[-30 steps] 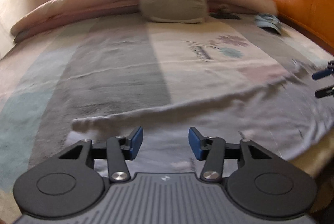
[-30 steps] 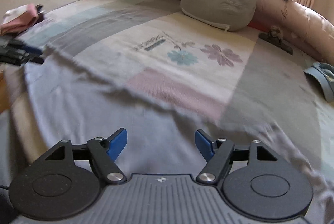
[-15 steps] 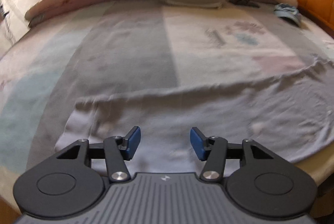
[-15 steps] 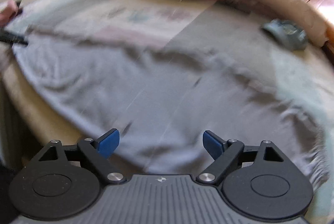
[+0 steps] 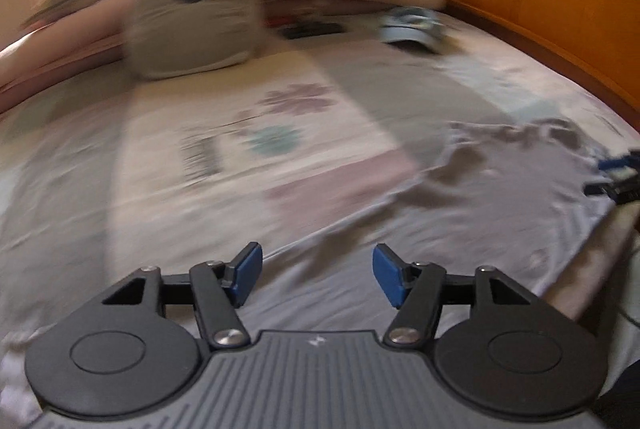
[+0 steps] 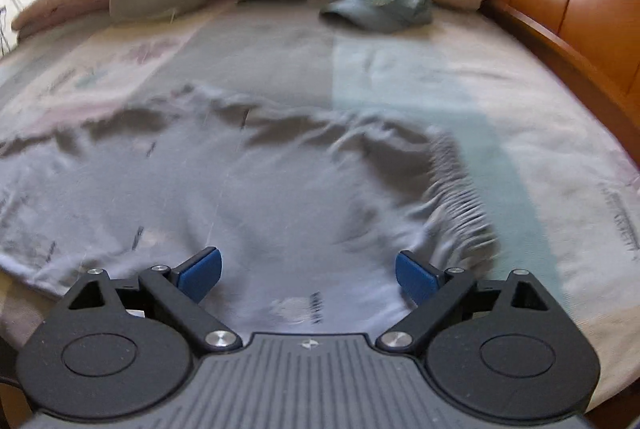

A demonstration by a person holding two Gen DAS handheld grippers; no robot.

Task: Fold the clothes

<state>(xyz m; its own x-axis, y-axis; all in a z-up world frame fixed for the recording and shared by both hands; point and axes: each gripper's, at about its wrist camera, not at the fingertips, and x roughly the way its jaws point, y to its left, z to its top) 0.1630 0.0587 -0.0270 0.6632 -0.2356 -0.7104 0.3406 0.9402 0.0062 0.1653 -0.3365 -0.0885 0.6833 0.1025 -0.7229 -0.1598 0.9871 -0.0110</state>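
Two grippers hang over one grey garment (image 6: 248, 197) spread flat along the bed's near edge. The left gripper (image 5: 318, 279) is opening, nothing between its pads; the right gripper (image 6: 308, 275) is opening wide above the ribbed hem (image 6: 460, 197), also empty (both views blurred). Seemingly between folds, each must next pinch an edge. No containers show.

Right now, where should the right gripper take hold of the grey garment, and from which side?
Probably the gathered, ribbed edge of the grey garment, approached from above on its right side. The bunched folds stand up from the bed sheet, while the rest lies flat.
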